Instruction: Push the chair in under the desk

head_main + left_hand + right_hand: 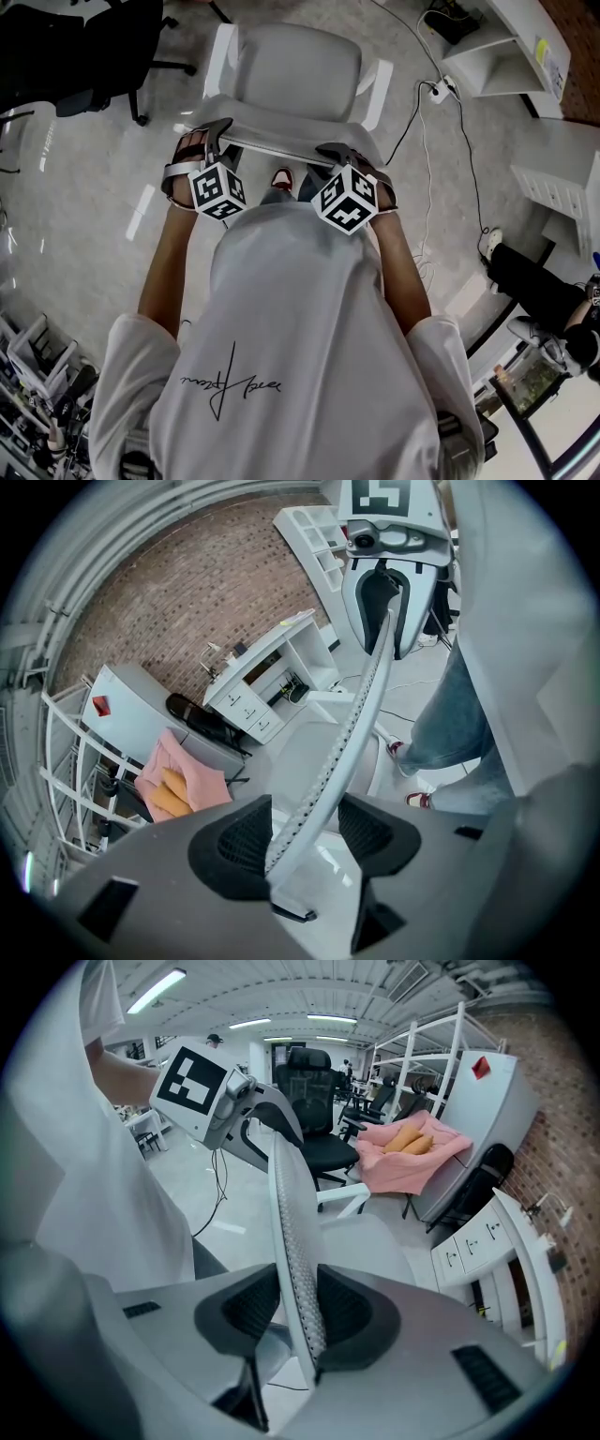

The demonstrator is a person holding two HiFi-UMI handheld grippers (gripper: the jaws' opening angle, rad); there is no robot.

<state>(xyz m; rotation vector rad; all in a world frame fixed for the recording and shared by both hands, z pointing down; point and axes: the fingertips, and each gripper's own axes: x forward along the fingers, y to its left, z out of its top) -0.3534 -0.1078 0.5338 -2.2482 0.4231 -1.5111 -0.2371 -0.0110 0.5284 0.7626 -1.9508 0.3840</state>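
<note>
here, chair (295,66): white and grey office chair on the pale floor (94,216), seat turned away from the person (300,356), an armrest (220,56) showing at each side of the seat
backrest (281,127): its top edge lies just in front of the person and runs from one hand-held gripper to the other
left hand-held gripper (305,832): jaws wide; the mesh rim of the backrest runs up between them, close against the left pad (239,841), with a clear gap to the right pad (370,832), so nothing is clamped
right hand-held gripper (298,1312): jaws narrowed onto the backrest rim, with a dark pad (248,1307) pressed on each side of it
arms: both bare forearms reach forward and down, and a marker cube sits on top of each hand-held gripper
desk (258,682): white, with drawers, against the brick wall (187,602) beyond the chair; the chair stands near it on open floor, not under it
black office chair (314,1101): farther off, well apart from the white one
pink cloth (412,1152): draped over something near the wall, with orange things lying on it
cables (422,122): trail over the floor to the right of the chair
shoe (281,176): red and white, on the floor below the backrest
</note>
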